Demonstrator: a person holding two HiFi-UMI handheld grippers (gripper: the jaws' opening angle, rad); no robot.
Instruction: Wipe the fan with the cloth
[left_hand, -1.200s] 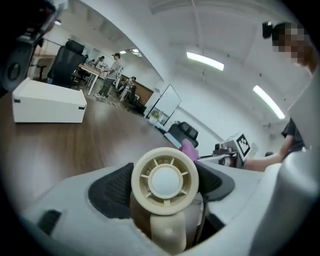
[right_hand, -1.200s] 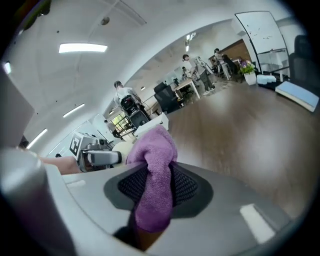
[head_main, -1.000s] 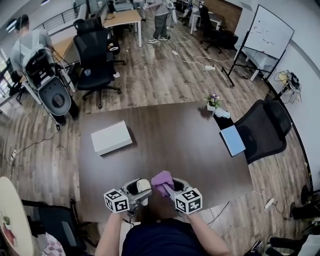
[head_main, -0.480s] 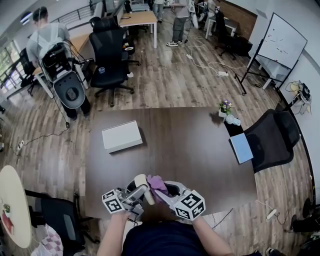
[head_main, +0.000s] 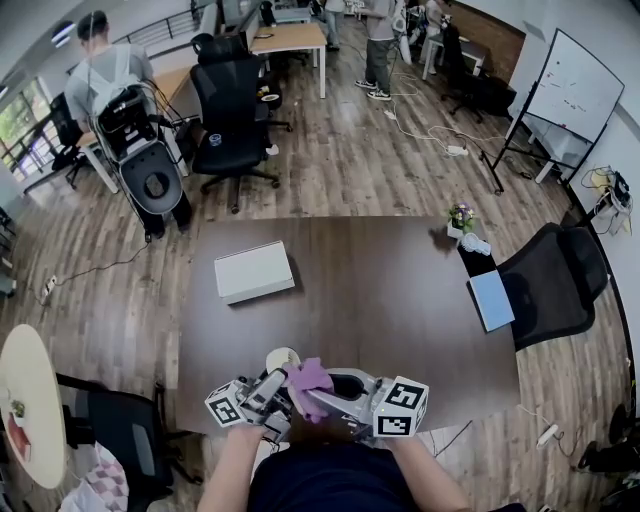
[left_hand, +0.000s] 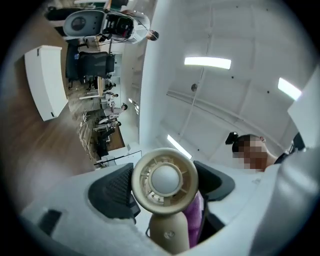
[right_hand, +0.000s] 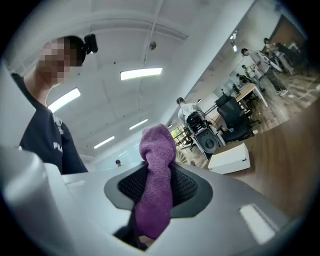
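A small cream hand-held fan (left_hand: 165, 181) stands upright between the dark pads of my left gripper (left_hand: 162, 200), which is shut on its handle, and the round grille faces the camera. In the head view the fan (head_main: 282, 360) is raised above the near table edge. My right gripper (right_hand: 159, 192) is shut on a purple cloth (right_hand: 156, 165) whose free end sticks up past the pads. The cloth (head_main: 309, 378) lies right beside the fan, and a strip of it (left_hand: 194, 225) shows behind the fan's handle. Whether the cloth touches the fan I cannot tell.
On the dark brown table (head_main: 380, 290) lie a white box (head_main: 254, 271) at the far left, a blue notebook (head_main: 491, 299) and a small flower pot (head_main: 460, 216) at the right edge. A black office chair (head_main: 555, 285) stands to the right, a round table (head_main: 25, 400) to the left.
Both grippers have lifted off the table level and tilted upward. The purple cloth has drawn in against the fan. The right gripper's marker cube has swung out to the right.
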